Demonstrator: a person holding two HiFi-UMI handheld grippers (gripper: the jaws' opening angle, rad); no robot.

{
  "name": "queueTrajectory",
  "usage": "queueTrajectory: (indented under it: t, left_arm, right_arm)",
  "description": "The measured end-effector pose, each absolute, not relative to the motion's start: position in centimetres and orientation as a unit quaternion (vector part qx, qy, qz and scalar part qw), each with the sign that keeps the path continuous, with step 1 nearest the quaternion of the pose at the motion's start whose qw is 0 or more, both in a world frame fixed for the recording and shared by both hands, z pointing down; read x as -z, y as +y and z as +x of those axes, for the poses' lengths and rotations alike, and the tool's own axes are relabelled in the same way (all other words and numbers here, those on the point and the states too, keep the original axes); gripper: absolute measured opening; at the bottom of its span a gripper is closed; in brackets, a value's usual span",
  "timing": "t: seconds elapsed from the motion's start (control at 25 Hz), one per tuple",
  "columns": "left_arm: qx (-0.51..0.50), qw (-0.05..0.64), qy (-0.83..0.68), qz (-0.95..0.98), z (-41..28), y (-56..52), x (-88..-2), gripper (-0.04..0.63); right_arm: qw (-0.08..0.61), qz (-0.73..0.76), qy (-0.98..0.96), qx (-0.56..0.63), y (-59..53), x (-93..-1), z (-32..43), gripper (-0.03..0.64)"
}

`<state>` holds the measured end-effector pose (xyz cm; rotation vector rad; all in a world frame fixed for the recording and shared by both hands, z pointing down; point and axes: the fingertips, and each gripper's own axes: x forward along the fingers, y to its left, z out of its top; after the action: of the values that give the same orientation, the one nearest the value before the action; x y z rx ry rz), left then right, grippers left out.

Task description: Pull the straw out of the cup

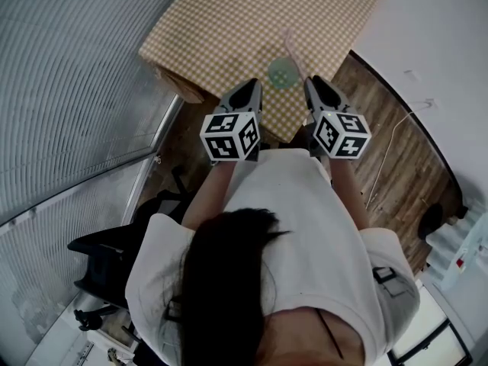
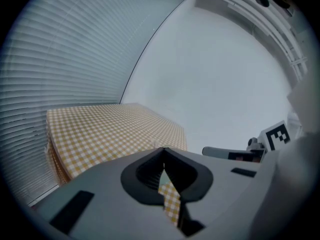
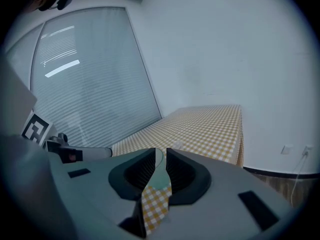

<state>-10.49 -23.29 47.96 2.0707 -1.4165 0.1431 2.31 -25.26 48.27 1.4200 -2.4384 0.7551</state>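
Both grippers sit at the near edge of the table (image 1: 229,29), and the green cup (image 1: 282,73) stands right there between their tips, just in from that edge. The straw (image 1: 290,46) is in the cup, a faint pale line leaning toward the far side of the checked cloth. It's not out yet!

The left gripper (image 2: 163,151) has its jaws pinched together at the tips with nothing in them. It looks parked beside the cup, perhaps ready to steady it.

The right gripper (image 3: 160,154) is the busy one. Its jaws are narrow, with only a slim gap, and through that gap shows the cup's green. A slot that tight suits a thin straw, not the cup. The straw's pale tip seems to sit just above the right-hand jaw, so no grip is visible yet.
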Motion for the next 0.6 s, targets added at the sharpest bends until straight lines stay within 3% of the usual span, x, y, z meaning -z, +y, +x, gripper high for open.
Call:
queueTrajectory:
  t: [0.6]
  left_arm:
    - [-0.049, 0.317, -0.501, 0.804, -8.5, -22.4, -48.7, 0.009]
  right_arm:
    - [0.122, 0.491, -0.831, -0.233, -23.6, -49.3, 0.7, 0.043]
